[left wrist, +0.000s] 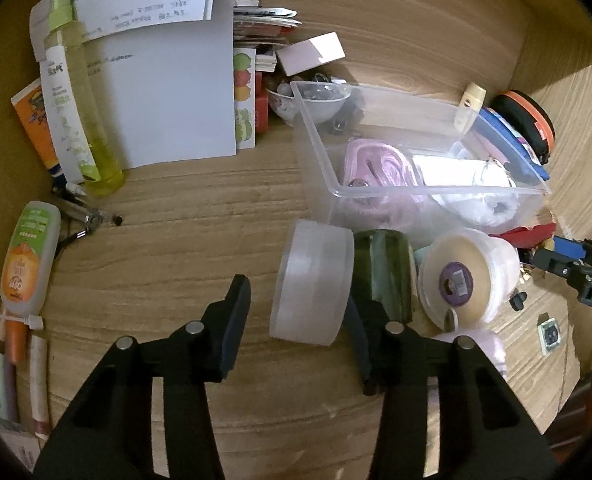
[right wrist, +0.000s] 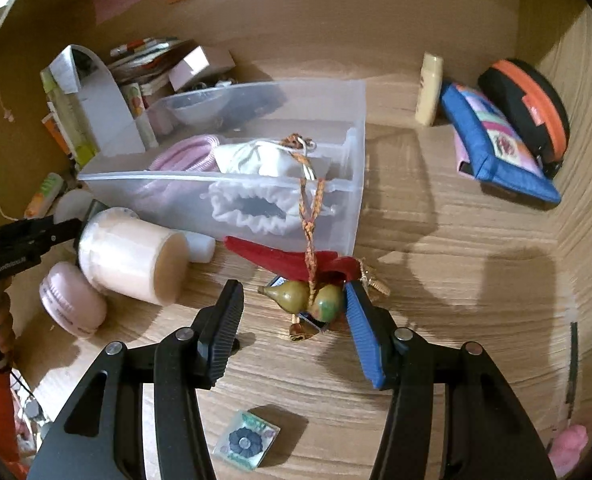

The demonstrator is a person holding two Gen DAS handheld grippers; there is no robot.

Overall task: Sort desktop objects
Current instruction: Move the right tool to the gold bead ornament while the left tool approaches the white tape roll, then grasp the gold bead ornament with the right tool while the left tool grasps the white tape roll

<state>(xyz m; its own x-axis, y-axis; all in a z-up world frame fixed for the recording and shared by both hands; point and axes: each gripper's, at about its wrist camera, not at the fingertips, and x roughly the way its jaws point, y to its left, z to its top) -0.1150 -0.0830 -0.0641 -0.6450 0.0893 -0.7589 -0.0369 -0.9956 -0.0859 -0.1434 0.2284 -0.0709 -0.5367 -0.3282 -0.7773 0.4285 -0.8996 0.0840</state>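
In the left wrist view my left gripper [left wrist: 296,300] is open, its fingers on either side of a frosted round jar [left wrist: 312,282] lying on its side on the wooden desk. A dark green jar [left wrist: 384,272] and a cream tub [left wrist: 464,276] lie right of it. In the right wrist view my right gripper [right wrist: 296,312] is open around a small green-yellow gourd charm [right wrist: 308,298] with a braided orange cord and a red tassel [right wrist: 287,258]. A clear plastic bin [right wrist: 336,216] holds a pink cable coil and a white pouch.
Papers [left wrist: 167,92], a green spray bottle [left wrist: 79,104] and an orange tube [left wrist: 27,256] stand at the left. A blue pouch [right wrist: 492,144], an orange-black case [right wrist: 528,108] and a cream bottle [right wrist: 430,88] sit at the back right. A small square packet [right wrist: 247,444] lies near the front.
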